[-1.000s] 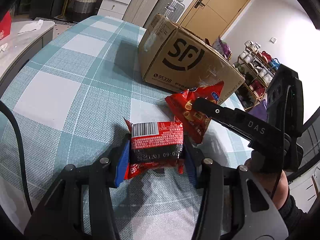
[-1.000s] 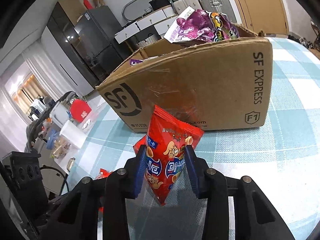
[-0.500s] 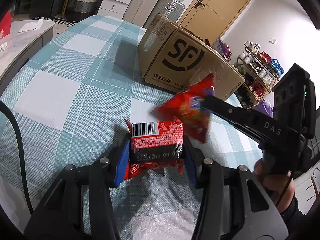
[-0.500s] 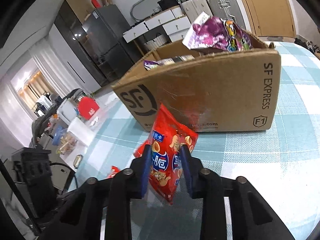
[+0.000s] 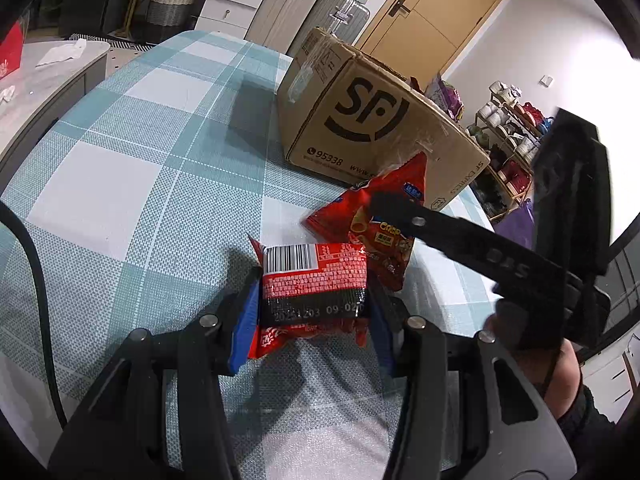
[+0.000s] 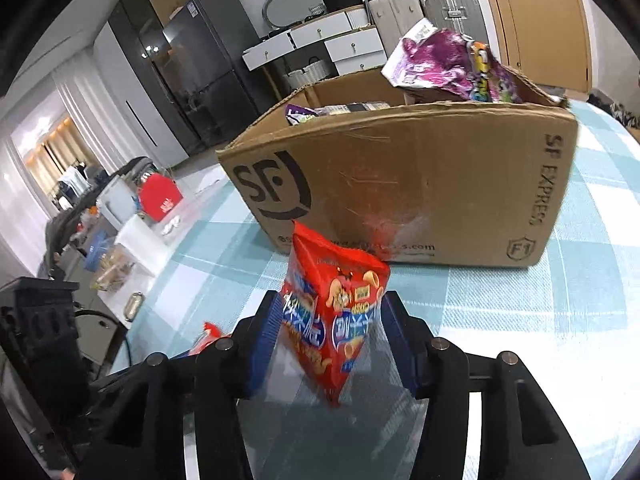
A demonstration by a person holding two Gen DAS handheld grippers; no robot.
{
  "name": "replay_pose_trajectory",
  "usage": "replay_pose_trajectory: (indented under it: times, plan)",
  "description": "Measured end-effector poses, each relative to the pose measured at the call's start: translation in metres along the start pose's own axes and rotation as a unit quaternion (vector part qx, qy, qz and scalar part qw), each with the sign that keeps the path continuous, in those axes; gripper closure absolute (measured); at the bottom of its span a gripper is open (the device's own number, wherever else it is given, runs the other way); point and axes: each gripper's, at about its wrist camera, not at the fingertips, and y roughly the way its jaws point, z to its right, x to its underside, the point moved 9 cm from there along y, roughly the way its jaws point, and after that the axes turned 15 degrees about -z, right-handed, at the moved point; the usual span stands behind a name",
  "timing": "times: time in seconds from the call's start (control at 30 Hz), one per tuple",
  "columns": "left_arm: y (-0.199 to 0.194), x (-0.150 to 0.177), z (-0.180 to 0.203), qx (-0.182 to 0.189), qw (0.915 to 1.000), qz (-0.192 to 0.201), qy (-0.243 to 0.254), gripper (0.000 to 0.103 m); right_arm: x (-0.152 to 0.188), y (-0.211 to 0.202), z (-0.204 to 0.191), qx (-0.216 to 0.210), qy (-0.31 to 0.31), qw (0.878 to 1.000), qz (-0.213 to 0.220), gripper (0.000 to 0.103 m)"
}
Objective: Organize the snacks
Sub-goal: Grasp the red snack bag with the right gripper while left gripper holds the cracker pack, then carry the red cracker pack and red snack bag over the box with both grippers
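Short of the cardboard box (image 6: 420, 184), right gripper (image 6: 332, 332) jaws have just been opening – red chip bag (image 6: 334, 312) sits loose between them. Left gripper (image 5: 312, 304) clamps a red barcode packet (image 5: 314, 284) – carry each bag over the box rim before letting go

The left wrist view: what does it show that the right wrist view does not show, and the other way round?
Only the left wrist view shows the barcode snack packet clamped flat in the left gripper, and the shelf of cups.

Only the right wrist view shows the purple snack bags sticking out of the open box top, the black fridge, and the right gripper, whose jaws have just been opening around the chip bag.

Both show the cardboard box on the checked tablecloth and the red chip bag.
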Motion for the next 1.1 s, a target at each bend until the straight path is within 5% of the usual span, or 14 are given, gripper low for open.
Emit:
replay_pose_trajectory:
  times: [0.13,0.47,0.83,1.1]
  plan:
    - [0.0,0.0,0.0,0.001,1.0,0.0,0.0,0.057,-0.004,0.017,0.001,0.002,0.01,1.0,-0.017,0.041]
    - [0.0,0.0,0.001,0.003,1.0,0.0,-0.001,0.057,-0.016,0.036,-0.01,0.036,-0.015,0.999,-0.019,0.038]
    - [0.001,-0.001,0.001,0.003,1.0,0.0,-0.001,0.057,-0.009,0.03,-0.01,-0.014,-0.001,1.0,-0.014,0.059]
    - [0.001,0.0,0.001,-0.002,1.0,0.0,0.0,0.057,0.006,0.005,-0.004,-0.05,0.015,0.999,-0.001,0.061]
